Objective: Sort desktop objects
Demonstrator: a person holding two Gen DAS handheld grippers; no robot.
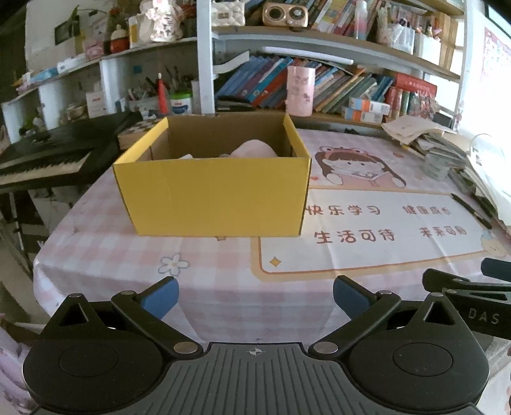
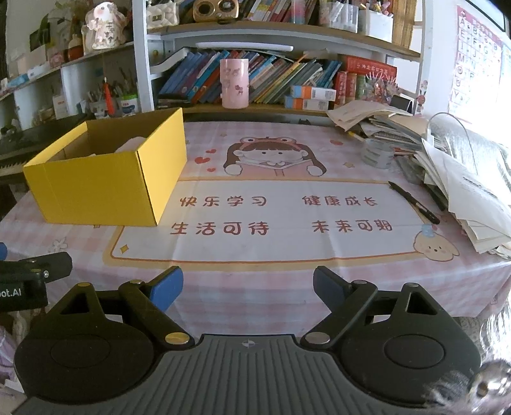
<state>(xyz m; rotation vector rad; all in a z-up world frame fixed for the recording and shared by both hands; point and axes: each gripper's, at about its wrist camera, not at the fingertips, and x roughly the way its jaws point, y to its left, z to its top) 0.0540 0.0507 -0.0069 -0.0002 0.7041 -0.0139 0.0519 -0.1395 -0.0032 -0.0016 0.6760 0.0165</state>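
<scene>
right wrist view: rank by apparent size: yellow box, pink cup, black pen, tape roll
1. yellow box
2. pink cup, though it stands farther back
3. black pen and tape roll: too alike to rank; long thin versus compact

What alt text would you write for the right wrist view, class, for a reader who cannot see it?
The right tool hangs open and empty over a pink checked tablecloth. An open yellow cardboard box stands at left, a black pen lies at right beside a heap of papers, and bookshelves fill the background.

One yellow cardboard box point(image 2: 95, 188) sits at left, one black pen point(image 2: 413, 202) at right, one pink cylinder point(image 2: 234, 83) at upper centre, and two tape rolls point(image 2: 377, 154) stacked at right.
</scene>
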